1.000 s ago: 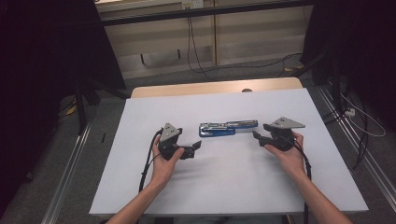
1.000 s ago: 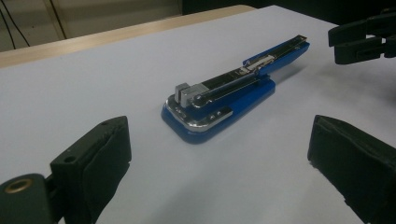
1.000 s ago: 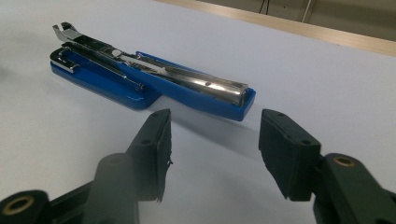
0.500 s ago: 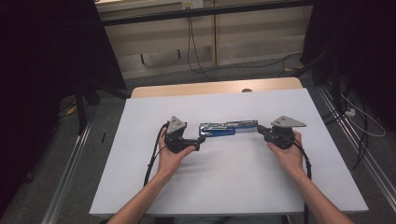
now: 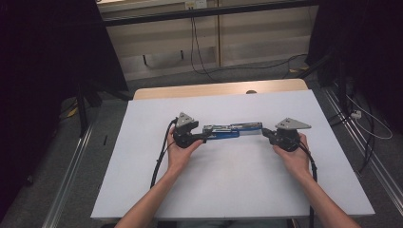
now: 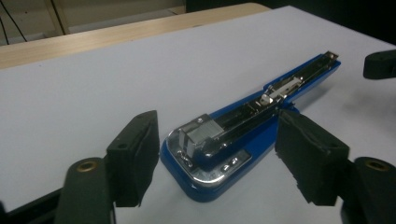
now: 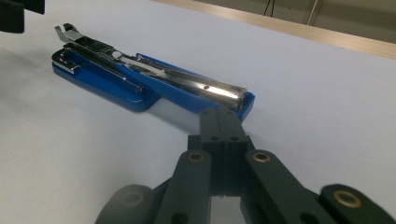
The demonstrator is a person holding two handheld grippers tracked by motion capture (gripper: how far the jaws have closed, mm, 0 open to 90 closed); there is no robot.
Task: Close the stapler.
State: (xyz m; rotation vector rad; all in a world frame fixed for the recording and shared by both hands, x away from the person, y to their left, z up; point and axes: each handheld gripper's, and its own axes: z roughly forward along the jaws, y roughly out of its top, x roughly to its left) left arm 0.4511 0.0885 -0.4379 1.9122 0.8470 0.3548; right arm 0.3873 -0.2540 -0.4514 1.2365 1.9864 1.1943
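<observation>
A blue stapler, swung open flat with its chrome magazine up, lies across the middle of the white table. My left gripper is open at its left end. In the left gripper view the two black pads stand either side of the stapler's rounded end without touching it. My right gripper is shut with nothing in it. In the right gripper view its tip sits right at the blue stapler's near end.
The white table sheet has a strip of bare wood along its far edge. Cables lie on the floor beyond, with metal rails along both sides of the table. Each gripper trails a black cable toward the person.
My left gripper has moved right and forward until its open jaws straddle the stapler's left end. The right gripper has edged in to the stapler's right end.
</observation>
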